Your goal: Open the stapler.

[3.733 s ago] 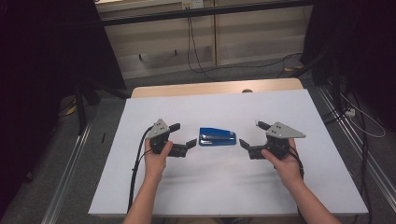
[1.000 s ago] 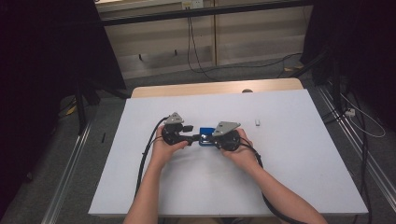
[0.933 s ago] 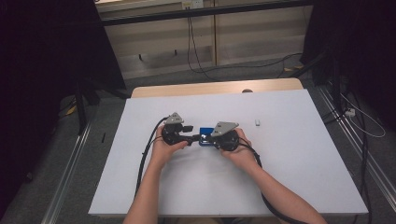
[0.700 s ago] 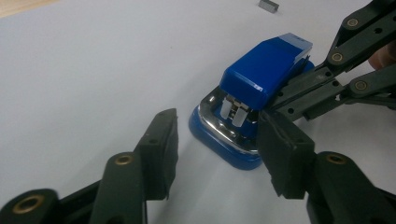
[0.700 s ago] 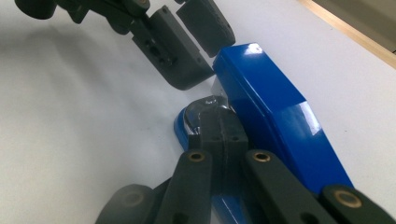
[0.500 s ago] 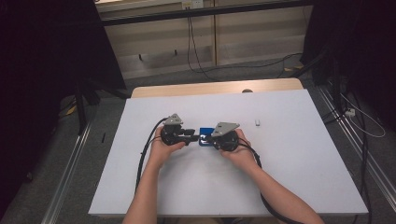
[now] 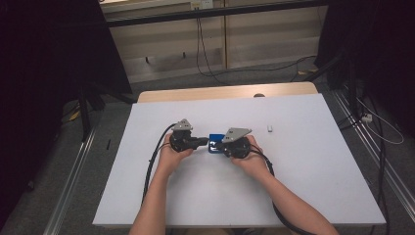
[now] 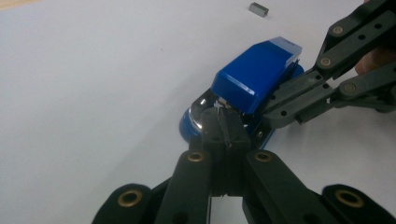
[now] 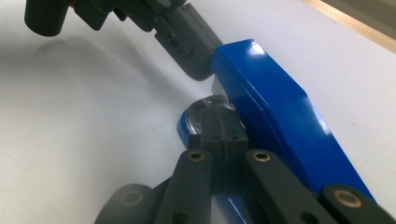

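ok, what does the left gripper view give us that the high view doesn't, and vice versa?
Left gripper view: the stapler's blue top is tilted up off its base, with bare metal at the near end. The left gripper's fingers have just been closing and now meet at that metal, with nothing clearly between them.
High view: the person's forearms, trailing cables, the whole white table and its wooden far edge.
Both: the stapler, the left gripper and right gripper at it, and the small grey piece lying apart.
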{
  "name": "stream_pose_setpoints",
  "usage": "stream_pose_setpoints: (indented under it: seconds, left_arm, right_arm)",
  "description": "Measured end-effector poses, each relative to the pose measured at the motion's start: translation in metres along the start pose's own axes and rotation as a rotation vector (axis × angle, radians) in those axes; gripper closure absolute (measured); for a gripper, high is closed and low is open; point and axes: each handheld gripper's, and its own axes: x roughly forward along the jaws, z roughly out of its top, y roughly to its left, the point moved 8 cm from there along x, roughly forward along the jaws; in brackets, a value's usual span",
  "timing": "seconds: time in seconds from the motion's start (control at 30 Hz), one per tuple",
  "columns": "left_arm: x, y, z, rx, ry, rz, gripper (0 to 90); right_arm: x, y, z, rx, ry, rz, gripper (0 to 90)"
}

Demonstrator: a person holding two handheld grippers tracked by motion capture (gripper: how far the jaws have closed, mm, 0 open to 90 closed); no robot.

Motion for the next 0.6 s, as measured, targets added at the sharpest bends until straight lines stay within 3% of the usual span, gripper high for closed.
stream_pose_setpoints:
  seconds: [0.13,0.6]
  left_arm:
    - [0.0011,0.0012,-0.0035,0.002,0.028,0.0,90.0]
    - [0.0023,0.0005,0.0008,0.021,0.032,-0.009,90.0]
  right_arm:
    - [0.0,-0.0004,-0.0002,0.006,0.0,0.005,90.0]
    - [0.0,-0.0008,-0.0005,0.017,-0.008,0.009,90.0]
